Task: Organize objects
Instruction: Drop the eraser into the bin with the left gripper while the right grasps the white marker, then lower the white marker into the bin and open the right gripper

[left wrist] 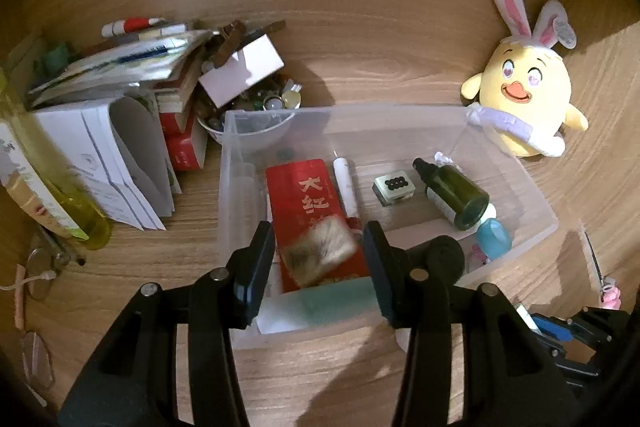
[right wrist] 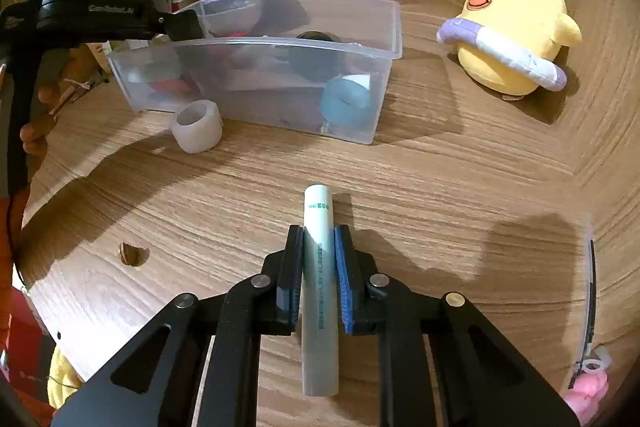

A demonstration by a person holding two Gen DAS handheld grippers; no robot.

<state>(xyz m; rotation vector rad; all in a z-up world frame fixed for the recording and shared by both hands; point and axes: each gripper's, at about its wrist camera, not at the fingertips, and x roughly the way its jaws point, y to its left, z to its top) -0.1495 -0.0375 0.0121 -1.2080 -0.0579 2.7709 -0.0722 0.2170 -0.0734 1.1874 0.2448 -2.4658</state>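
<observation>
the desk (right wrist: 440, 187) of pale wood grain spreads under both tongs; the clear bin (left wrist: 516, 183) sits on it, directly ahead of and partly under the left tongs, and well ahead and to the left of the right tongs; a yellow plush chick (right wrist: 516, 23) with rabbit ears stands far ahead and to the right of the right tongs, just beside the bin's far right corner in the left wrist view; a pile of papers and boxes (left wrist: 120, 99) lies ahead and to the left of the left tongs; inside the bin, a red packet (left wrist: 304, 195) lies just ahead of the left tips, a dark green bottle (left wrist: 460, 191) ahead to their right, a white tile (left wrist: 394, 187) between the two; a roll of tape (right wrist: 196, 125) rests on the desk against the bin's near wall; the left tongs (left wrist: 320, 247) stand partly open above the bin, with a blurred tan furry thing (left wrist: 320, 247) between the jaws, and i cannot tell if the pads touch it; the right tongs (right wrist: 319, 259) are closed on a pale tube (right wrist: 318, 223); its long axis runs along the fingers, one end pointing straight ahead past the tips, the other back under the tongs; the tube lies low over the desk, well apart from the bin.
</observation>
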